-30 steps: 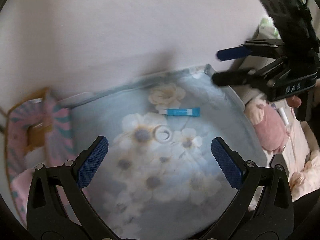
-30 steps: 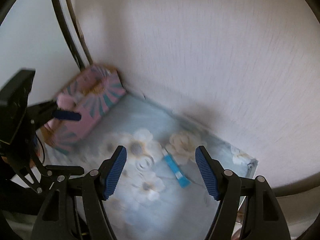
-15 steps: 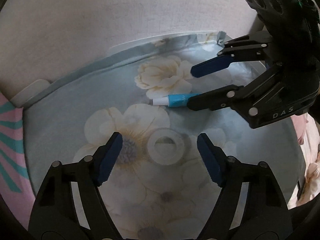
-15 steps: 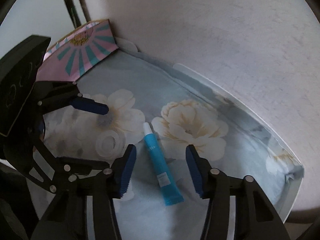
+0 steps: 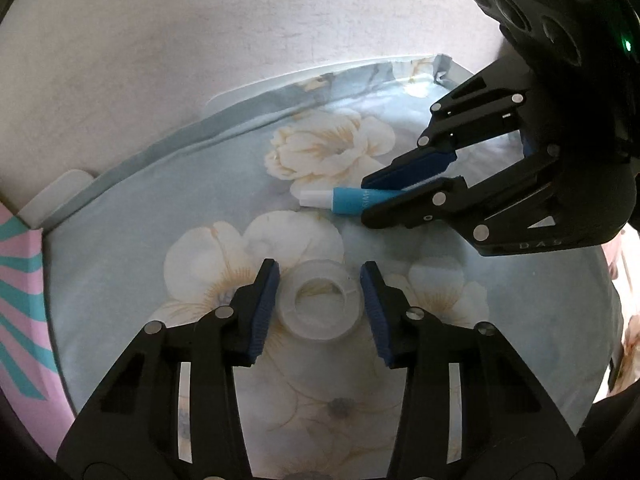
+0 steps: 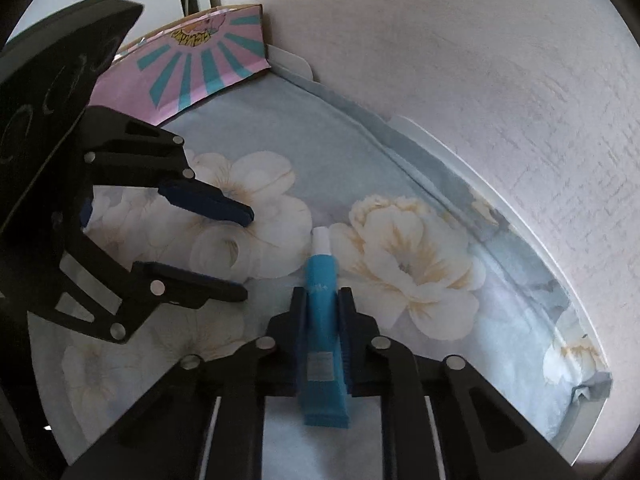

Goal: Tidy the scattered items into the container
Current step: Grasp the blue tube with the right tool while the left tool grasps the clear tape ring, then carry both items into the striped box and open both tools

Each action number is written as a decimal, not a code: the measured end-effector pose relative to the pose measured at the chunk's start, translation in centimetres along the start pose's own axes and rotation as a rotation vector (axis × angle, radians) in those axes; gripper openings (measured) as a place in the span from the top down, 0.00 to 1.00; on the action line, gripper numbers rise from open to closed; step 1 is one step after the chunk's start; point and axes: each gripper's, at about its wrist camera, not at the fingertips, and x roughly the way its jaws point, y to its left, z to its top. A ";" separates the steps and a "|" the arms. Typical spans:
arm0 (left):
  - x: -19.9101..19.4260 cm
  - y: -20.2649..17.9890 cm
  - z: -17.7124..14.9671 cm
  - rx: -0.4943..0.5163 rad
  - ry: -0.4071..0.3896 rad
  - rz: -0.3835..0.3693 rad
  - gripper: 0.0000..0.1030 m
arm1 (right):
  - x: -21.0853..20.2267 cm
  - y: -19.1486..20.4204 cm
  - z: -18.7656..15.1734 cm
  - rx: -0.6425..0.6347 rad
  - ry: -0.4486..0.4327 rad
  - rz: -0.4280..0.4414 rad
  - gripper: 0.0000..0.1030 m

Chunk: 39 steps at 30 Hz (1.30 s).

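Observation:
A translucent white tape ring (image 5: 320,330) lies flat on the floral cloth, and my left gripper (image 5: 319,271) is shut on it, one blue pad against each side. The right wrist view shows the same ring (image 6: 204,254) held between the left gripper (image 6: 246,255) fingers. A blue tube with a white cap (image 6: 320,280) lies lengthwise between the fingers of my right gripper (image 6: 322,294), which is shut on its middle. In the left wrist view the tube (image 5: 348,200) pokes out leftward from the right gripper (image 5: 366,199). The pink and teal box (image 6: 200,60) stands at the far left.
A light blue cloth with white flowers (image 5: 328,152) covers the table, and a pale textured wall (image 5: 200,40) runs close behind its far edge. The pink box (image 5: 20,300) sits at the left edge of the left wrist view. The cloth's corner (image 6: 592,384) marks the table's right end.
Both grippers have come down to the cloth and narrowed. The left one went from wide open above the ring to shut on it. The right one shut on the blue tube.

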 end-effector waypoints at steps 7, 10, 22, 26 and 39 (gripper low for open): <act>-1.6 -0.2 0.6 0.005 -0.013 0.010 0.62 | -1.9 -0.2 1.1 0.033 -0.037 0.014 0.87; -3.5 -0.3 1.1 0.012 -0.025 0.014 0.62 | -3.4 0.1 2.3 0.036 -0.049 0.008 0.87; -14.8 1.5 2.8 -0.047 -0.101 0.004 0.62 | -10.9 3.6 10.5 -0.001 -0.139 0.008 0.87; -20.6 3.3 2.5 -0.101 -0.130 0.022 0.62 | -13.4 5.5 14.2 -0.019 -0.165 0.027 0.87; -32.4 10.6 -2.7 -0.261 -0.190 0.212 0.62 | -13.7 13.8 24.6 -0.131 -0.210 0.118 0.87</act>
